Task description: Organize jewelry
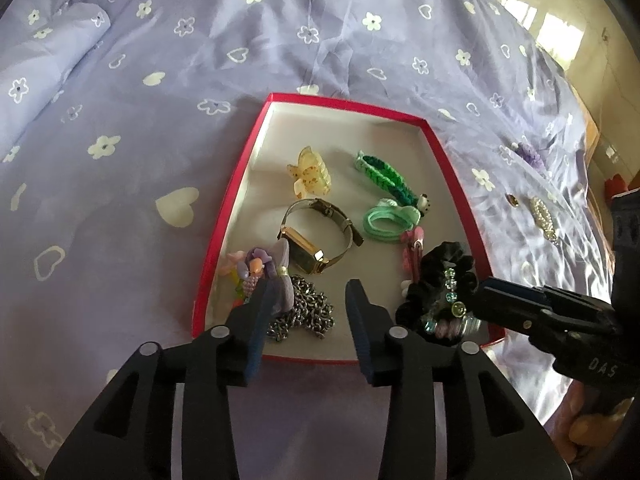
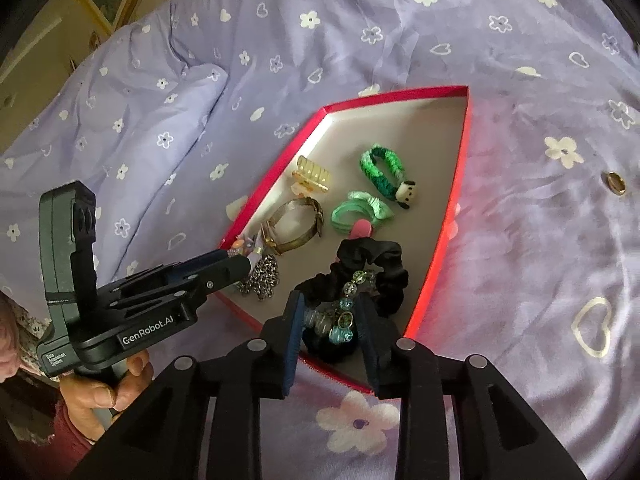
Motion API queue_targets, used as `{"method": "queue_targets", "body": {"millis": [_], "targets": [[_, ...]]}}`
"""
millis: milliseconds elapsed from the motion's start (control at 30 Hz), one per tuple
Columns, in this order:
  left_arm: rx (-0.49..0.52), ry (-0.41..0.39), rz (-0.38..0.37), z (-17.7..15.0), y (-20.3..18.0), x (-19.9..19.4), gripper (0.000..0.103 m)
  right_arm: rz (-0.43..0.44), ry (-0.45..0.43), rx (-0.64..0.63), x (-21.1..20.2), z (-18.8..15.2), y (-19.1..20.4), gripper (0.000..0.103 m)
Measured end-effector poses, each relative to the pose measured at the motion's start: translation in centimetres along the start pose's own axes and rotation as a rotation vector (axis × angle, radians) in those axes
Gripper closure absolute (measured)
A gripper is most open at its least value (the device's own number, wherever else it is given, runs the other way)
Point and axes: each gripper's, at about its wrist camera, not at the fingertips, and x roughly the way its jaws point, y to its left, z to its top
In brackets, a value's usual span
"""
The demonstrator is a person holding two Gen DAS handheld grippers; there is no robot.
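A red-rimmed tray point(image 1: 240, 184) lies on the bed and holds a yellow claw clip point(image 1: 308, 174), a gold watch point(image 1: 316, 236), a green braided band point(image 1: 384, 174), mint hair ties point(image 1: 390, 220), a silver chain point(image 1: 308, 312), a purple flower clip point(image 1: 268, 272) and a black scrunchie point(image 1: 444, 280). My left gripper point(image 1: 310, 304) is open over the chain at the tray's near left corner. My right gripper point(image 2: 330, 320) is open, its fingers on either side of a beaded bracelet point(image 2: 342, 316) lying on the scrunchie point(image 2: 372, 264).
The tray point(image 2: 460, 168) sits on a lilac bedsheet with white flowers and hearts. A gold ring point(image 2: 615, 182) and a rhinestone clip point(image 1: 542, 212) lie on the sheet right of the tray, with a purple piece point(image 1: 530, 154) beyond. A pillow point(image 1: 44, 64) is far left.
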Motion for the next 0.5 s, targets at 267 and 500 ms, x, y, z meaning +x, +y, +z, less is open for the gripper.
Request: {"method": "queue_targets", "body": {"millis": [267, 500], "targets": [[-0.017, -0.051, 0.009, 0.0, -0.2, -2.5, 0.032, 0.002, -0.083, 0.042, -2.6, 0.1, -0.8, 0.052], [-0.113, -0.062, -0.015, -1.6, 0.8, -4.4, 0.016, 0.057, -0.144, 0.103, -4.3, -1.3, -1.4, 0.036]]}}
